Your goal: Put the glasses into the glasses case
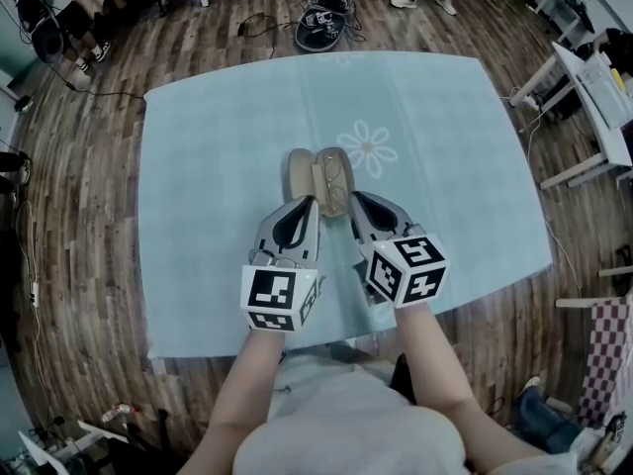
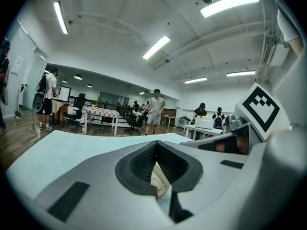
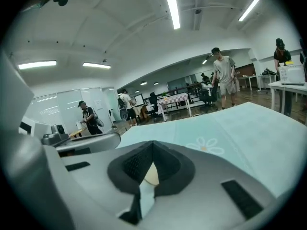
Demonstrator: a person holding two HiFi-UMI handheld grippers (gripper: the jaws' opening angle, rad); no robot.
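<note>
An open tan glasses case [image 1: 301,172] lies in the middle of the table with the light teal cloth [image 1: 208,166]. The glasses [image 1: 334,179] rest in its right half. My left gripper [image 1: 311,204] is shut and empty, its tips just short of the case's near edge. My right gripper [image 1: 358,201] is also shut and empty, close to the case's near right corner. In the left gripper view the jaws [image 2: 156,143] meet, and a piece of the case [image 2: 159,181] shows through the gap below them. In the right gripper view the jaws [image 3: 152,144] meet above a sliver of the case [image 3: 150,175].
A daisy print [image 1: 367,148] marks the cloth just right of the case. A dark bag with cables [image 1: 322,28] lies on the wood floor beyond the table's far edge. White desks [image 1: 591,85] stand at the right. People stand far off in the room.
</note>
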